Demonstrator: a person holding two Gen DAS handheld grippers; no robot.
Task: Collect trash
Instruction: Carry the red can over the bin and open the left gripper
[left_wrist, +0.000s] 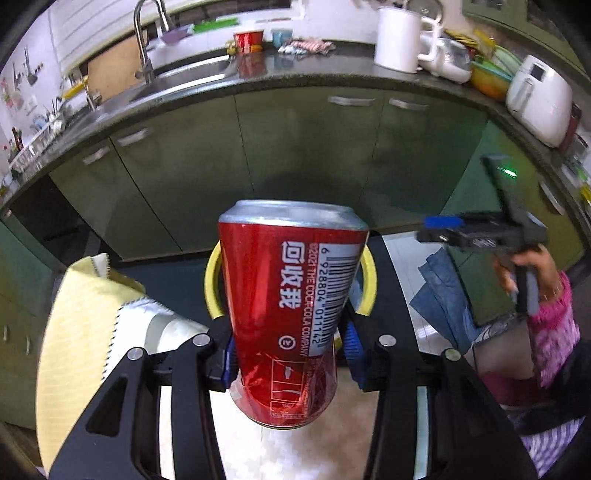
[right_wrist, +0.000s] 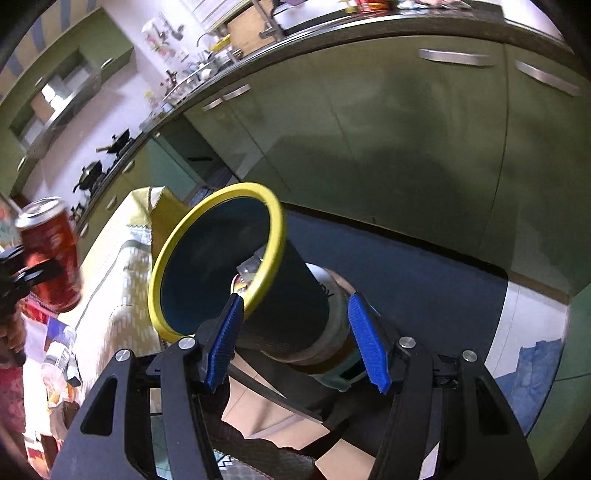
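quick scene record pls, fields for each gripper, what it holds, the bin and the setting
left gripper: shut on red cola can, pads at its dented lower part
can pose: roughly upright, above the bin's yellow rim
right gripper: jaws apart on either side of the bin, grip unclear
bin: dark, yellow rim, mouth tilted toward the left side of the right wrist view, some trash inside
beside bin: yellow packaging
setting: kitchen, green cabinets, dark counter with sink

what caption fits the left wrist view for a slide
Left gripper clamps a dented red cola can above a yellow-rimmed bin, green kitchen cabinets behind.
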